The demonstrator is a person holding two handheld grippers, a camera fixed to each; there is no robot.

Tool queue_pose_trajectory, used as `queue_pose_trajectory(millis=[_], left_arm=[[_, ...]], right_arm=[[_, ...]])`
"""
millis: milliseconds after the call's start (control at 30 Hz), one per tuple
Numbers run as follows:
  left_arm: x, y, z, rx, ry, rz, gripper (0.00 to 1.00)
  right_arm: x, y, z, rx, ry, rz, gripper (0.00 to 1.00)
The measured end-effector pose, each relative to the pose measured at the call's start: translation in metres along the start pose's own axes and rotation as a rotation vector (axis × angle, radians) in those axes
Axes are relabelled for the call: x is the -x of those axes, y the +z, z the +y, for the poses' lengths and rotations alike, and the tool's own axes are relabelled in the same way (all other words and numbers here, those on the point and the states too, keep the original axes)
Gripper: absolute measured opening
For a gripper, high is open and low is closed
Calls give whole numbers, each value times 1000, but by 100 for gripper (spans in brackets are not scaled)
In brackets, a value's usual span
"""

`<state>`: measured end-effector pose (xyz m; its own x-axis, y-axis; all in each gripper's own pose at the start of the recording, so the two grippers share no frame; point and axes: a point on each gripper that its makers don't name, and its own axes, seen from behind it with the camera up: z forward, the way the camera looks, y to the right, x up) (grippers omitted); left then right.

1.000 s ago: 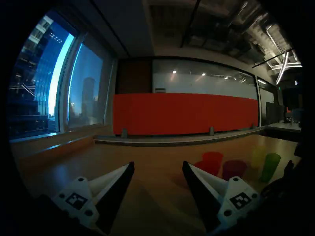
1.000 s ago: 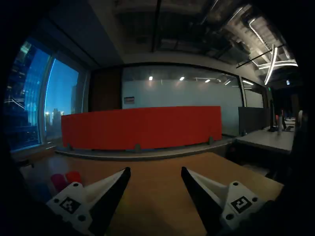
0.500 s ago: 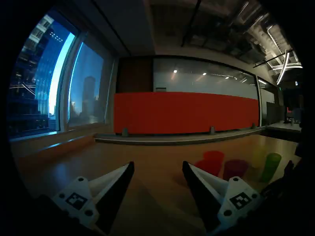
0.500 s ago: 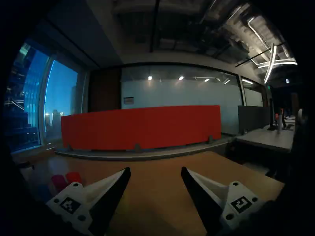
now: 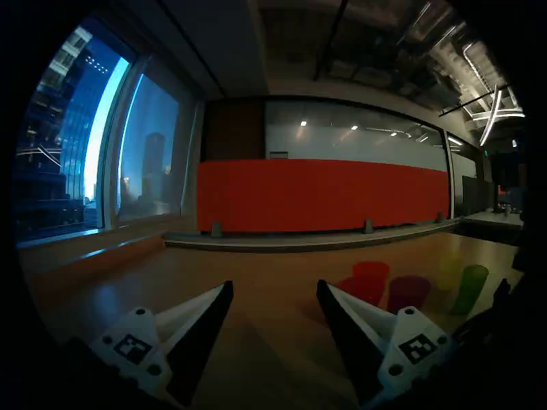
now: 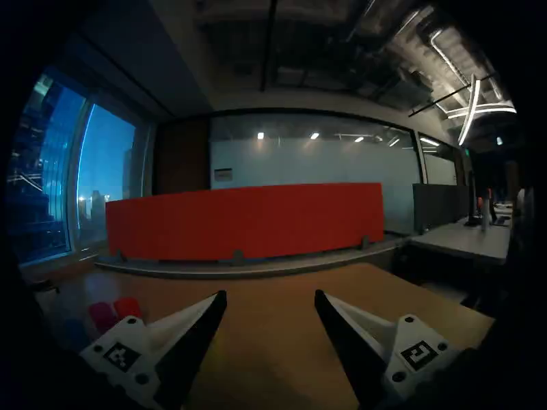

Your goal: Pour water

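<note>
Several plastic cups stand on the wooden table (image 5: 273,280) in the left gripper view: a red cup (image 5: 370,277), a dark purple cup (image 5: 407,292), a yellowish cup (image 5: 450,271) and a green cup (image 5: 472,288), all ahead and to the right of my left gripper (image 5: 273,290). That gripper is open, nothing between its fingers. In the right gripper view the red cup (image 6: 127,307) and a purple cup (image 6: 102,315) sit at the far left, beside my right gripper (image 6: 269,297), which is open and holds nothing.
A red partition (image 5: 321,195) runs along the table's far edge. Tall windows (image 5: 82,157) line the left side. Another desk (image 6: 465,242) stands to the right. The room is dim.
</note>
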<state>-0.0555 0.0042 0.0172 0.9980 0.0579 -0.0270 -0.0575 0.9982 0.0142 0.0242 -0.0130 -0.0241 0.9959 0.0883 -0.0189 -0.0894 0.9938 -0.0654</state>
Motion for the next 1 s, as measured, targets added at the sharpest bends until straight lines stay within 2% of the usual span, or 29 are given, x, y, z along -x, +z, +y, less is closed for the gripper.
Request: queue_pose_trajectory(millis=[300,600,1000], left_arm=[[0,-1,0,0,1,0,90],[-1,-2,-1,-1,1,0,90],[-1,-2,-1,-1,1,0,91]], right_arm=[[-4,-2,7,-3,-16,28,100],[6,-2,18,-14,-38,36,100],[18,8,11,-43,-62,64,100]])
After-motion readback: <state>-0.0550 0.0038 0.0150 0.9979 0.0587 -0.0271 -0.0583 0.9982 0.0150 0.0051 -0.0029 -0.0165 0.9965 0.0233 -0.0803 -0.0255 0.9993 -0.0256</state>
